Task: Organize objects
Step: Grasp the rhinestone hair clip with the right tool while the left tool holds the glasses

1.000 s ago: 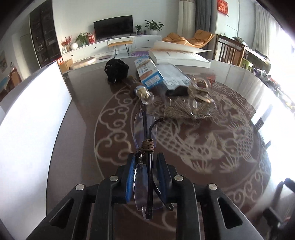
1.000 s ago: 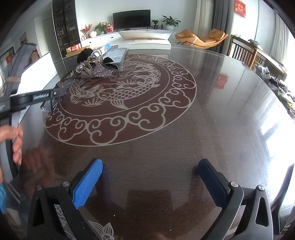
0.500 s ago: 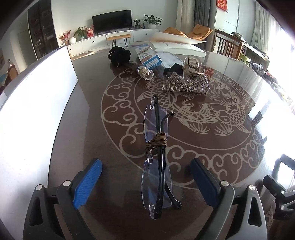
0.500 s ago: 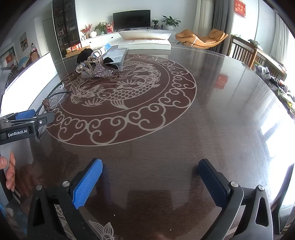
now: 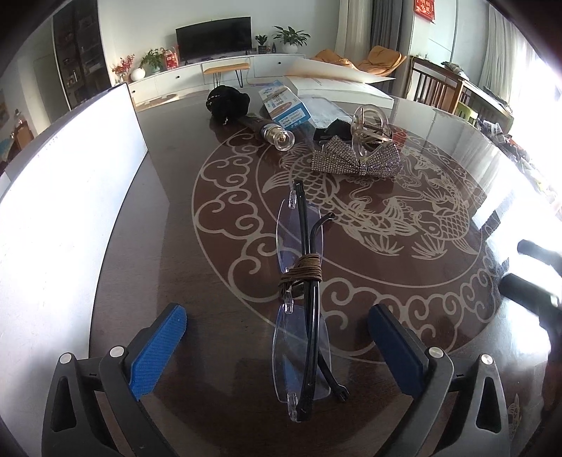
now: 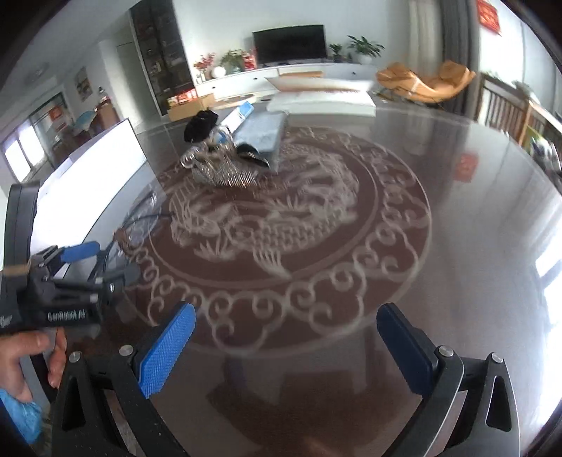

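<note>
Between the left tool's (image 5: pixel 277 346) parted jaws lie folded rimless black-armed spectacles (image 5: pixel 302 309), released on the bench (image 5: pixel 404 274). Light, fragile; grip cord-bound bridge. Right tool (image 6: pixel 286 346) gapes, empty.

This is the living room of a home. At the top centre of the left wrist view a flat television (image 5: pixel 213 38) stands on a long white low cabinet (image 5: pixel 224 72) with potted plants (image 5: pixel 291 35) beside it. An orange lounge chair (image 5: pixel 381 58) sits at upper right near grey curtains (image 5: pixel 381 24). A dark round dining table (image 5: pixel 439 168) with a dragon motif fills the foreground.
</note>
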`<action>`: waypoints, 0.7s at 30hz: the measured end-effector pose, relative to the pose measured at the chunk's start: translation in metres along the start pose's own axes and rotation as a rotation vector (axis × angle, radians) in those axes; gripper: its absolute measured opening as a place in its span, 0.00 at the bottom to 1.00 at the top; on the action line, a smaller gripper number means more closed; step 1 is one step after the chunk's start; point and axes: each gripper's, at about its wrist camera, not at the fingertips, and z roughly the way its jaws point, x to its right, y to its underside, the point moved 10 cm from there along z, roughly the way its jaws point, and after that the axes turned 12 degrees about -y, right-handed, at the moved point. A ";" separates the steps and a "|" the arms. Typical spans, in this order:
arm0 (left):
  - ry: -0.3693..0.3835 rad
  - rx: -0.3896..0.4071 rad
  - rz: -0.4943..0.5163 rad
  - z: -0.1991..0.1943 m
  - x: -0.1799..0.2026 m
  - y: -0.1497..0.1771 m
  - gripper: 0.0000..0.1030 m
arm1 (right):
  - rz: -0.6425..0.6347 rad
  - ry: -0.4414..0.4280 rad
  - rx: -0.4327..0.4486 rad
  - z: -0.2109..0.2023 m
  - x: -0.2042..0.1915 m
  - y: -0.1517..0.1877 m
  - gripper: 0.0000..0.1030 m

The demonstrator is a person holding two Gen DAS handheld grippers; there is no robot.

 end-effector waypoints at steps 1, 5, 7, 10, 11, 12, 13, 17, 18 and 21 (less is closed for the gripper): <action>0.000 0.000 0.000 0.000 0.000 0.000 1.00 | -0.061 -0.016 -0.004 0.010 -0.004 -0.020 1.00; 0.000 0.001 0.000 0.000 0.000 0.000 1.00 | -0.239 -0.095 -0.096 0.066 -0.026 -0.082 1.00; 0.000 0.001 0.000 0.000 0.000 0.000 1.00 | -0.319 -0.073 -0.163 0.094 -0.034 -0.099 1.00; -0.001 0.001 0.000 0.000 0.000 0.000 1.00 | -0.388 -0.091 -0.235 0.125 -0.050 -0.106 1.00; -0.001 0.001 0.000 0.000 0.000 0.000 1.00 | -0.404 -0.095 -0.252 0.132 -0.055 -0.106 0.92; 0.000 0.001 0.000 0.000 0.000 0.000 1.00 | -0.410 -0.098 -0.268 0.137 -0.059 -0.105 0.82; 0.000 0.001 0.000 0.000 0.000 0.000 1.00 | -0.405 -0.073 -0.285 0.140 -0.058 -0.103 0.61; 0.000 0.001 -0.001 0.000 0.000 0.000 1.00 | -0.293 -0.069 -0.235 0.126 -0.052 -0.093 0.56; 0.000 0.001 -0.001 0.000 0.000 0.000 1.00 | -0.255 -0.057 -0.222 0.118 -0.048 -0.088 0.56; 0.000 0.001 -0.001 0.000 0.000 0.000 1.00 | -0.082 0.000 -0.183 0.085 -0.027 -0.058 0.56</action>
